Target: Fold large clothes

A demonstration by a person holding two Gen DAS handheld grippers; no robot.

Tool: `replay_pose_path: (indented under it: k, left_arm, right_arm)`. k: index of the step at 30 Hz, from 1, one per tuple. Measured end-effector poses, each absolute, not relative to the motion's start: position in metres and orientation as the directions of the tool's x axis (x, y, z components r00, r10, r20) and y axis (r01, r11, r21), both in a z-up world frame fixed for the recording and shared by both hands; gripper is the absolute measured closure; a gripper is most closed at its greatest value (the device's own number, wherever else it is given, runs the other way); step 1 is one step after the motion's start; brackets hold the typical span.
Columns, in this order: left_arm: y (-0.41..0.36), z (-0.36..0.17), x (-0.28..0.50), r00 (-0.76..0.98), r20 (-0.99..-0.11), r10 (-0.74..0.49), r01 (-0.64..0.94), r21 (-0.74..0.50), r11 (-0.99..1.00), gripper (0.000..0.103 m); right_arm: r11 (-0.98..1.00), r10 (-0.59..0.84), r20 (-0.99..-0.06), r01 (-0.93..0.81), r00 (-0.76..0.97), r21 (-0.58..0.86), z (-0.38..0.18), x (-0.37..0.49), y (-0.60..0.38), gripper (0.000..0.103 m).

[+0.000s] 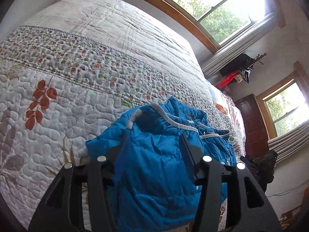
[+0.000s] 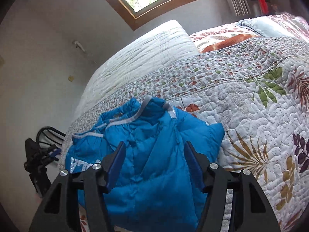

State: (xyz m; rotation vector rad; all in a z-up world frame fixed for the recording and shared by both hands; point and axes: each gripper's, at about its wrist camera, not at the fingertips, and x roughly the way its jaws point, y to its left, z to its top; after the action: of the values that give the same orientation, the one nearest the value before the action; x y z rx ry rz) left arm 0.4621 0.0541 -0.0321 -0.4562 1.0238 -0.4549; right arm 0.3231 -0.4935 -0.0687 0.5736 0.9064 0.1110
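A bright blue quilted jacket (image 1: 160,154) with white trim lies bunched on the floral quilt of the bed (image 1: 77,77). My left gripper (image 1: 154,137) is open just above it, with the blue fabric showing between its two fingers. In the right wrist view the same jacket (image 2: 154,145) lies under my right gripper (image 2: 153,145), which is also open, its blue-padded fingers (image 2: 117,158) spread over the jacket's body. Neither gripper holds any fabric. White lettering shows on the jacket's left part (image 2: 81,164).
Pillows (image 2: 241,34) lie at the head of the bed. A dark wooden door (image 1: 253,123) and windows (image 1: 212,9) stand beyond the bed. Black gear (image 2: 36,160) sits beside the bed at the wall. Bare quilt (image 2: 260,116) stretches to the right of the jacket.
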Motion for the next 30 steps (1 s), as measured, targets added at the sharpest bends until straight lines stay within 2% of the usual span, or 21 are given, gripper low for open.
replay_pose_path:
  k: [4,6,8,9,10,11,13,14,18,22,26,30]
  left_arm:
    - [0.045,-0.041,0.435,0.452,-0.778,-0.437,0.189,-0.395,0.899,0.052]
    - [0.036,-0.054,0.422,0.424,-0.799,-0.426,0.221,-0.365,0.904,0.052]
    - [0.027,-0.064,0.408,0.409,-0.802,-0.436,0.253,-0.359,0.898,0.052]
    - [0.02,-0.065,0.402,0.423,-0.805,-0.417,0.259,-0.334,0.906,0.054]
    - [0.013,-0.065,0.397,0.445,-0.806,-0.39,0.263,-0.299,0.917,0.068]
    - [0.005,-0.066,0.395,0.464,-0.81,-0.358,0.269,-0.256,0.928,0.076]
    - [-0.007,-0.062,0.395,0.497,-0.81,-0.311,0.269,-0.198,0.943,0.094]
    - [-0.009,-0.06,0.396,0.511,-0.805,-0.303,0.258,-0.193,0.947,0.097]
    - [-0.01,-0.056,0.41,0.541,-0.79,-0.289,0.228,-0.193,0.954,0.097]
    - [-0.011,-0.099,0.435,0.469,-0.853,-0.229,0.19,-0.156,0.969,0.1]
    - [-0.003,-0.105,0.434,0.468,-0.842,-0.267,0.187,-0.201,0.962,0.1]
    - [0.013,-0.09,0.42,0.475,-0.823,-0.311,0.201,-0.243,0.949,0.096]
  right_arm:
    - [0.89,0.283,-0.774,0.145,0.567,0.432,-0.087,0.316,-0.477,0.04]
    - [0.895,0.279,-0.786,0.147,0.552,0.421,-0.096,0.319,-0.474,0.045]
    - [0.901,0.274,-0.795,0.145,0.542,0.41,-0.101,0.323,-0.47,0.068]
    - [0.907,0.264,-0.798,0.144,0.541,0.397,-0.101,0.324,-0.467,0.073]
    - [0.913,0.25,-0.795,0.139,0.552,0.383,-0.098,0.324,-0.464,0.081]
    - [0.917,0.238,-0.787,0.133,0.57,0.375,-0.094,0.322,-0.462,0.088]
    - [0.91,0.237,-0.756,0.133,0.61,0.393,-0.082,0.315,-0.465,0.092]
    - [0.905,0.236,-0.742,0.136,0.628,0.403,-0.077,0.311,-0.468,0.093]
    - [0.877,0.22,-0.734,0.2,0.642,0.438,-0.078,0.299,-0.484,0.094]
    - [0.856,0.24,-0.779,0.252,0.579,0.452,-0.118,0.311,-0.49,0.094]
    - [0.856,0.241,-0.778,0.25,0.58,0.452,-0.125,0.314,-0.487,0.092]
    - [0.869,0.218,-0.763,0.235,0.609,0.436,-0.11,0.301,-0.487,0.082]
